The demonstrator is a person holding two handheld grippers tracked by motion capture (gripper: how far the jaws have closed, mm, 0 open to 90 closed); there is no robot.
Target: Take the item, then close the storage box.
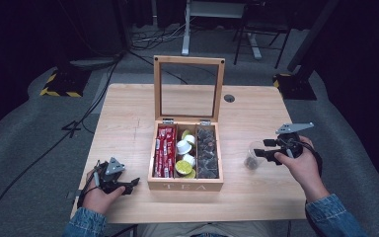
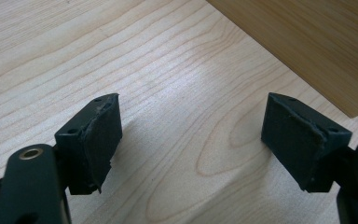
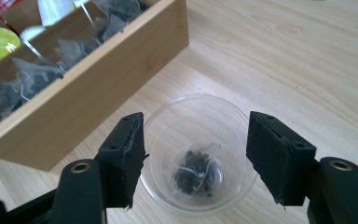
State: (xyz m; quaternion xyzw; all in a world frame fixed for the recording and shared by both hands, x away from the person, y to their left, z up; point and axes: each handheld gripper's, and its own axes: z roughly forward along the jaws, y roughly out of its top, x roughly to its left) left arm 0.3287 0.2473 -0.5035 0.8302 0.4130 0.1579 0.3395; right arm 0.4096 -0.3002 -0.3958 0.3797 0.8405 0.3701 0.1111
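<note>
An open wooden tea box stands mid-table with its glass lid upright. It holds red sachets, white and green capsules and dark pyramid tea bags. Right of the box stands a clear plastic cup. In the right gripper view a tea bag lies at the bottom of the cup. My right gripper hovers open over the cup's mouth, nothing between its pads. My left gripper rests open on the table by the box's front left corner.
The wooden table has bare room on both sides of the box and a small round hole at the back. The box's side wall rises just beyond my left gripper. Cables and stands lie on the floor behind.
</note>
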